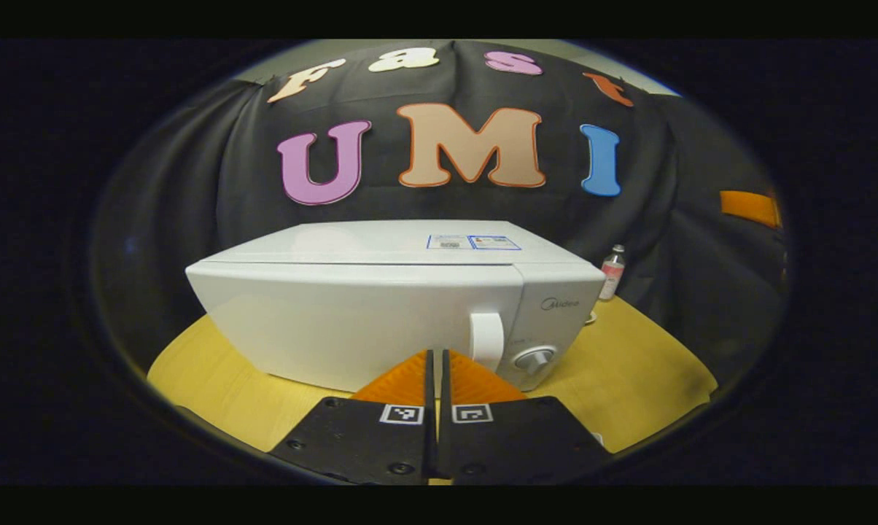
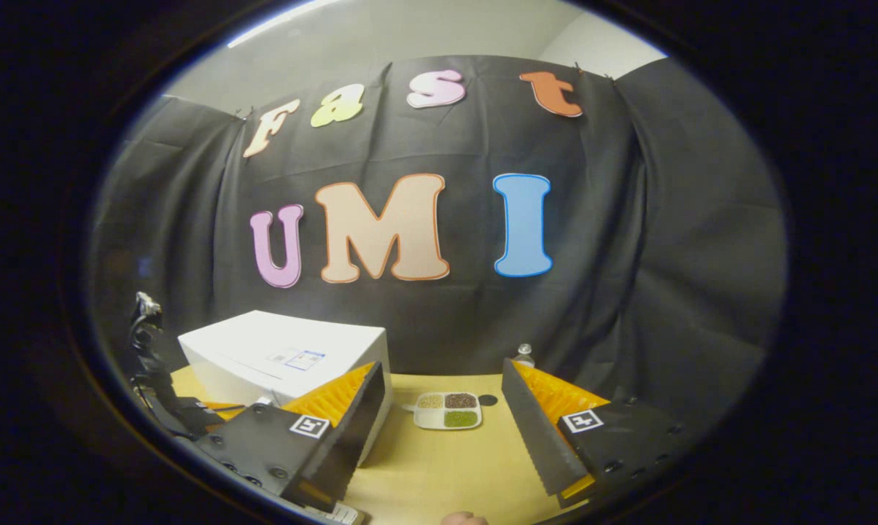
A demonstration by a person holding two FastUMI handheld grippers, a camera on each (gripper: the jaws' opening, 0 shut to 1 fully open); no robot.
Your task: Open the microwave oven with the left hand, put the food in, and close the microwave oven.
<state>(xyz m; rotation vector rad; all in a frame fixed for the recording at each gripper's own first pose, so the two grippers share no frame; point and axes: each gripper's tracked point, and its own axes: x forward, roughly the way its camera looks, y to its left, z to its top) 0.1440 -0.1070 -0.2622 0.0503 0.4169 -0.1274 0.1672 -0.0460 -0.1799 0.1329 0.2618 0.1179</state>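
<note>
We see the microwave oven with its door closed. Our left gripper has fingers pressed together; our right gripper is spread before the food tray, which holds three fillings.

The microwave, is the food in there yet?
Not yet. Nothing looks done: the microwave door is closed, and the food tray sits on the table beside it. The left gripper, shut and empty, faces the door near the handle. The right gripper is open, facing the tray. Opening, loading and closing remain.
</note>
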